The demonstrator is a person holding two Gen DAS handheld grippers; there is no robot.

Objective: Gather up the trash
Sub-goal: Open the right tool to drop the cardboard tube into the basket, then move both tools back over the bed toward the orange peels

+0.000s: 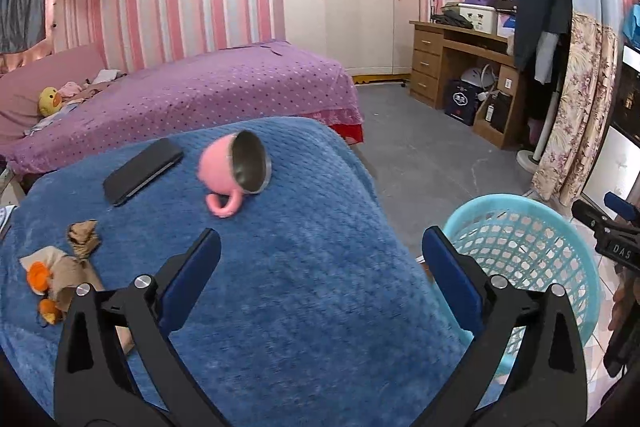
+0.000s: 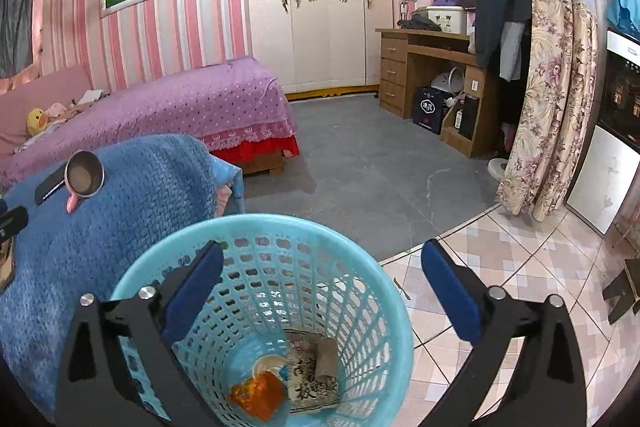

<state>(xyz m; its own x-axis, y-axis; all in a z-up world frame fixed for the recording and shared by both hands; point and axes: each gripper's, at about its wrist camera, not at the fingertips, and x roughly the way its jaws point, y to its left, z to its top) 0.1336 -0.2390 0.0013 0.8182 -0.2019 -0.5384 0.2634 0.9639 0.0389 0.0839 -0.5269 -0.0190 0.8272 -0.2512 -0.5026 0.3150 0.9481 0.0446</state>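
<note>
the remaining trash [image 1: 64, 267], crumpled brown paper with orange scraps, is lying on the blue blanket [image 1: 280, 287], well to the left of the turquoise basket [image 2: 360, 267] and on the far side of the blanket from it; other wrappers [image 2: 304, 375] are already sitting at the basket's bottom. the left gripper [image 1: 320, 259] is hovering over the blanket beside the basket, its fingers spread wide and holding nothing, the trash off to its left. the right gripper [image 2: 320, 267] is hanging directly above the basket's mouth, fingers likewise spread and empty. farther from the basket, a tipped pink cup [image 1: 234, 171] and a black phone [image 1: 142, 171] are resting on the blanket. the soft, loose paper may be letting small orange bits slip free of a pinch, and the pile could snag the blanket's weave; a careless sweep toward it might also be nudging the cup.
</note>
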